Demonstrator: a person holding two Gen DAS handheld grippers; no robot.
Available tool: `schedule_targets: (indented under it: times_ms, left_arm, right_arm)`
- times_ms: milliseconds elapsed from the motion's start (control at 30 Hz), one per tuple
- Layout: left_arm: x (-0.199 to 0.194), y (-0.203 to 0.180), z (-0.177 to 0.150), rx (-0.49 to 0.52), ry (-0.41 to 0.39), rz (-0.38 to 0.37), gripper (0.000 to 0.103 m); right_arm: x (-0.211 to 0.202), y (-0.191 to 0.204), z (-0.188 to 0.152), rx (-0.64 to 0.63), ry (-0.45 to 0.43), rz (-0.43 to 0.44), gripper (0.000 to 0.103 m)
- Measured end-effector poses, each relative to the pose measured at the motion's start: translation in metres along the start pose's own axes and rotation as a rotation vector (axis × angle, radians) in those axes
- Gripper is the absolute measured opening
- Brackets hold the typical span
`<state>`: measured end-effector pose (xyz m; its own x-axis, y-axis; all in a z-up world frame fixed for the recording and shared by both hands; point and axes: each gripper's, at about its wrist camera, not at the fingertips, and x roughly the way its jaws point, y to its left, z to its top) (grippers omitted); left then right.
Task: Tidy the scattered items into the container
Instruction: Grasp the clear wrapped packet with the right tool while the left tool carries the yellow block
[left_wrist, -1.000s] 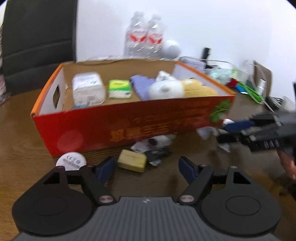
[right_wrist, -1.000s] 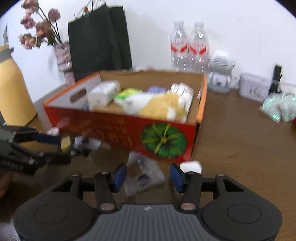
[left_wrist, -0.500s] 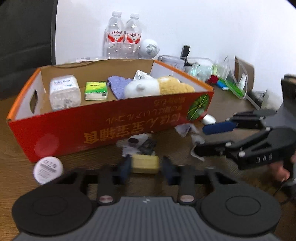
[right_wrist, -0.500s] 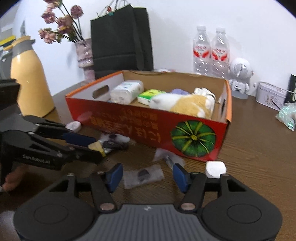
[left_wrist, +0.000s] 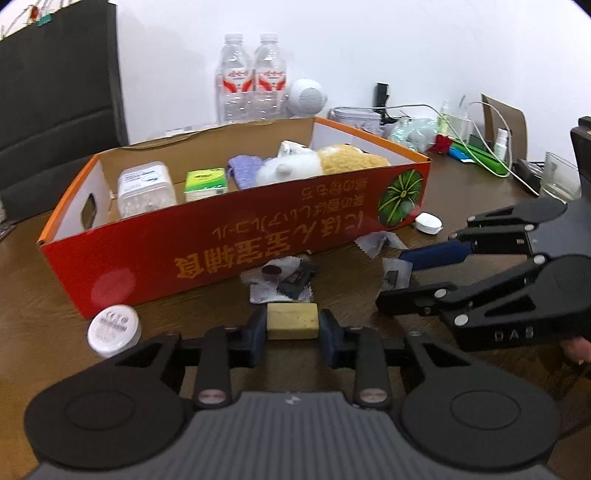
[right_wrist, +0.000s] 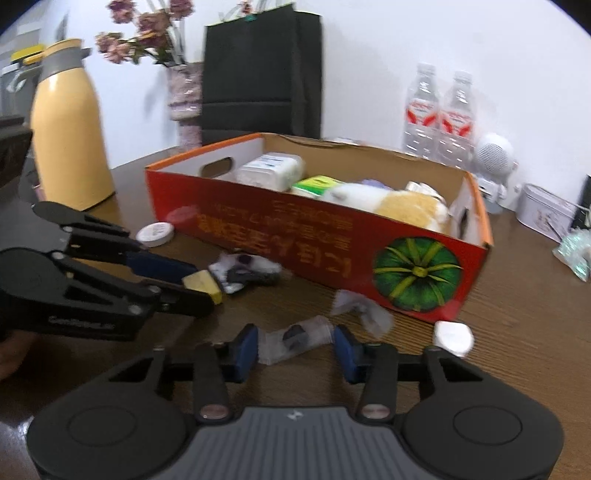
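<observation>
A red cardboard box (left_wrist: 221, 240) (right_wrist: 295, 229) holds a swab tub, a green tissue pack, a purple cloth and a plush toy. My left gripper (left_wrist: 292, 326) is shut on a yellow block (left_wrist: 292, 320) in front of the box; the right wrist view shows that gripper (right_wrist: 207, 284) and block (right_wrist: 201, 282) at the left. The jaws of my right gripper (right_wrist: 295, 345) are closing around a clear plastic packet (right_wrist: 295, 338) on the table, the pads just short of its ends. In the left wrist view the right gripper (left_wrist: 406, 275) straddles that packet (left_wrist: 393, 273).
On the wooden table lie a white round disc (left_wrist: 114, 330), a small white case (right_wrist: 453, 336) and more crumpled packets (left_wrist: 280, 277) (right_wrist: 362, 308). Water bottles (left_wrist: 255, 88), a white speaker (right_wrist: 493, 155), a yellow flask (right_wrist: 66, 129), a glass (left_wrist: 559, 177) and cables stand around the box.
My left gripper moved forward and shut on the yellow block. The right gripper slid up to the clear packet and its jaws narrowed around it.
</observation>
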<state>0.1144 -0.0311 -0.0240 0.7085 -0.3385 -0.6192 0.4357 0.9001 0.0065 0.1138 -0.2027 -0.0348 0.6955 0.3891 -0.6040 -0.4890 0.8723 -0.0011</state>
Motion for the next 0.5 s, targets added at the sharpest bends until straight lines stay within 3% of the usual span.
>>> schedule_targets:
  times_ms: [367,433,500]
  left_arm:
    - [-0.018,-0.024,-0.016,0.033,-0.026,0.011,0.031]
    - [-0.020,-0.023,-0.016,0.012,-0.026,0.014,0.031]
    - [-0.025,-0.022,-0.016,-0.027,-0.030,0.029,0.031]
  right_arm:
    - [-0.001,0.014,0.001,-0.026,-0.011,-0.025,0.025]
    - [-0.003,0.019,0.001,-0.042,-0.019,-0.038,0.020]
    - [-0.008,0.026,0.001,-0.074,-0.027,-0.055,0.007]
